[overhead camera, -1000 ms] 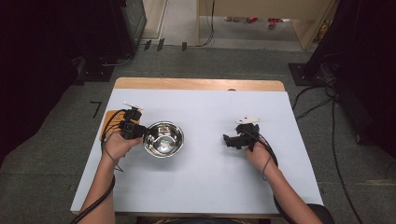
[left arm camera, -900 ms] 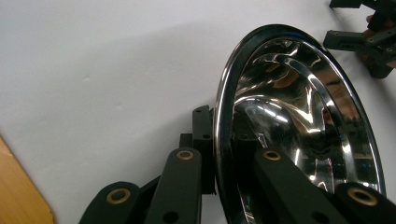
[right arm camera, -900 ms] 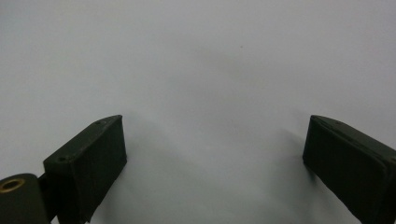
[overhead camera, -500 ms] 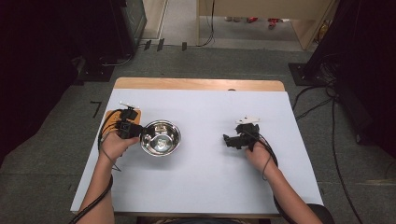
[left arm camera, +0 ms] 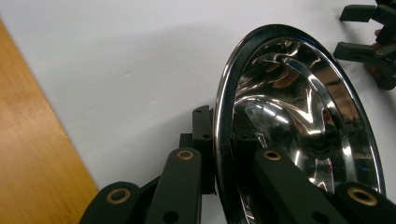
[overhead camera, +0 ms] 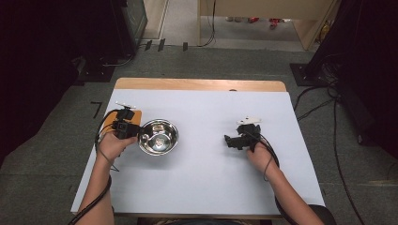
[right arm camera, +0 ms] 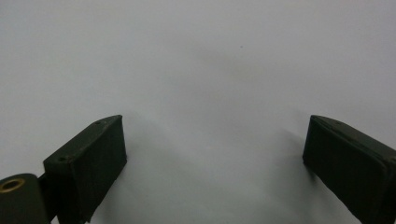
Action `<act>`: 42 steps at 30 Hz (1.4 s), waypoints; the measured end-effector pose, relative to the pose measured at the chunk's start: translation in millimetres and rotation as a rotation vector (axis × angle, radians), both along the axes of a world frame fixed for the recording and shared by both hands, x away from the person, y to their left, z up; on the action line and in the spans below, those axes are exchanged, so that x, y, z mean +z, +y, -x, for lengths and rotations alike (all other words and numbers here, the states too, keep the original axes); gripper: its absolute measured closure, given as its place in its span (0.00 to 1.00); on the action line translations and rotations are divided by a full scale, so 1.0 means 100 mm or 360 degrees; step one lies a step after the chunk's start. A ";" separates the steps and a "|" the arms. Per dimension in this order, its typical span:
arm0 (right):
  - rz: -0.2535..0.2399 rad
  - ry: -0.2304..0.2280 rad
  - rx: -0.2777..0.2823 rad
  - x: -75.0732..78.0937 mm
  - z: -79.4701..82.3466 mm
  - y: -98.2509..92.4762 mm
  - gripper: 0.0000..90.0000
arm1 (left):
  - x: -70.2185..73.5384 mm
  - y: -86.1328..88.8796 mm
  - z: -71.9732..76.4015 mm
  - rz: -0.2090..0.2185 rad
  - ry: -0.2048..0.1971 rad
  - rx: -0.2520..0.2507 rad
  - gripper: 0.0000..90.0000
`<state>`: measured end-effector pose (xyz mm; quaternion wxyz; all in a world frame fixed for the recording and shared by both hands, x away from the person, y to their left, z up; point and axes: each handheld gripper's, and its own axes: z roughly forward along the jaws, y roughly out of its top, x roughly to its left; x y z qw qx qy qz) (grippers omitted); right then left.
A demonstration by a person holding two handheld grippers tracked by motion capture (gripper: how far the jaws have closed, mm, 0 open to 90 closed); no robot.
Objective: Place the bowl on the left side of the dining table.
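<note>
Left claw [overhead camera: 136, 130] is clamped on the left rim of the bowl [overhead camera: 158, 137], one jaw inside the rim and one outside, as the left gripper view confirms. The bowl sits on the counter [overhead camera: 202, 187], left of centre. Right claw [overhead camera: 228, 141] stands agape and empty over bare counter, well right of the bowl. Step in hand, as judged: the bowl is gripped, ready to be lifted or shifted. Next move calls for a firm pinch and a level carry, since the polished rim may slip.

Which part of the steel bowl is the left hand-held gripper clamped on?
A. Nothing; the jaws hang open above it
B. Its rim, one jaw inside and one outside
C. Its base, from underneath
B: in the left gripper view, the left hand-held gripper pinches the steel bowl at its rim, one jaw on either side.
</note>
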<state>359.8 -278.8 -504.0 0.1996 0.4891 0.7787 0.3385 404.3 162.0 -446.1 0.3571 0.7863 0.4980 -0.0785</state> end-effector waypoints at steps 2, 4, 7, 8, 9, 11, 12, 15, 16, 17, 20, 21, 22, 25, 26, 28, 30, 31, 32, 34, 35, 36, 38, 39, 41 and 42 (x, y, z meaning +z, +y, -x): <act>0.0000 0.0000 0.0000 0.00 0.00 0.00 0.06 | 0.00 0.01 0.00 0.0002 0.0001 0.0009 0.95; 0.0000 0.0000 0.0000 0.00 0.00 0.00 0.06 | 0.00 0.03 0.00 0.0002 0.0001 0.0020 0.95; 0.0000 0.0000 0.0000 0.00 0.00 0.00 0.06 | 0.00 0.04 0.00 -0.0003 0.0001 0.0027 0.95; 0.0000 0.0000 0.0000 0.00 0.00 0.00 0.06 | 0.00 0.05 -0.01 -0.0002 0.0001 0.0028 0.95; 0.0000 0.0000 0.0000 0.00 0.00 0.00 0.06 | -0.01 0.05 -0.01 0.0001 0.0002 0.0031 0.95; 0.0000 0.0000 0.0000 0.00 0.00 0.00 0.06 | -0.01 0.07 -0.01 -0.0002 0.0001 0.0033 0.95; 0.0000 0.0000 0.0000 0.00 0.00 0.00 0.06 | 0.00 0.07 -0.01 -0.0012 -0.0003 0.0038 0.95; 0.0000 0.0000 0.0000 0.00 0.00 0.00 0.06 | 0.00 0.10 -0.01 -0.0015 -0.0007 0.0050 0.95; 0.0000 0.0000 0.0000 0.00 0.00 0.00 0.06 | -0.01 0.11 -0.01 -0.0009 -0.0004 0.0055 0.95; 0.0000 0.0000 0.0000 0.00 0.00 0.00 0.06 | -0.01 0.11 -0.01 -0.0005 -0.0003 0.0062 0.95; 0.0000 0.0000 0.0000 0.00 0.00 0.00 0.06 | -0.01 0.14 -0.01 0.0001 -0.0007 0.0066 0.95; 0.0000 0.0000 0.0000 0.00 0.00 0.00 0.06 | -0.01 0.14 -0.01 -0.0001 -0.0007 0.0068 0.95; 0.0000 0.0000 0.0000 0.00 0.00 0.00 0.06 | -0.01 0.15 -0.01 -0.0001 -0.0009 0.0071 0.95; 0.0000 0.0000 0.0000 0.00 0.00 0.00 0.06 | -0.01 0.17 -0.02 0.0003 -0.0010 0.0080 0.95; 0.0000 0.0000 0.0000 0.00 0.00 0.00 0.06 | -0.01 0.18 -0.02 0.0005 -0.0008 0.0084 0.95; -0.0001 0.0000 0.0000 0.00 0.00 0.00 0.06 | -0.01 0.19 -0.02 0.0006 -0.0009 0.0090 0.95; 0.0000 0.0001 0.0000 0.00 0.00 0.00 0.06 | -0.01 0.21 -0.03 -0.0005 -0.0017 0.0097 0.95; 0.0000 0.0001 0.0000 0.00 0.00 0.00 0.06 | -0.01 0.22 -0.03 -0.0001 -0.0021 0.0102 0.95; 0.0000 0.0001 0.0000 0.00 0.00 0.00 0.06 | -0.01 0.23 -0.03 0.0006 -0.0019 0.0111 0.95; 0.0000 0.0001 0.0000 0.00 0.00 0.00 0.06 | -0.01 0.25 -0.03 0.0005 -0.0021 0.0120 0.95; 0.0000 0.0001 0.0000 0.00 0.00 0.00 0.06 | -0.01 0.26 -0.03 0.0005 -0.0021 0.0125 0.95; 0.0000 0.0001 0.0000 0.00 0.00 0.00 0.06 | -0.01 0.26 -0.03 0.0007 -0.0021 0.0128 0.95; -0.0001 0.0001 0.0000 0.00 0.00 0.00 0.06 | -0.01 0.28 -0.04 0.0008 -0.0018 0.0137 0.95; 0.0000 0.0001 0.0000 0.00 0.00 0.00 0.06 | -0.01 0.29 -0.04 0.0006 -0.0018 0.0140 0.95; -0.0001 0.0000 0.0000 0.00 0.00 0.00 0.06 | -0.01 0.29 -0.04 0.0000 -0.0026 0.0146 0.95; -0.0001 0.0001 0.0000 0.00 0.00 0.00 0.06 | -0.01 0.30 -0.04 0.0002 -0.0028 0.0148 0.95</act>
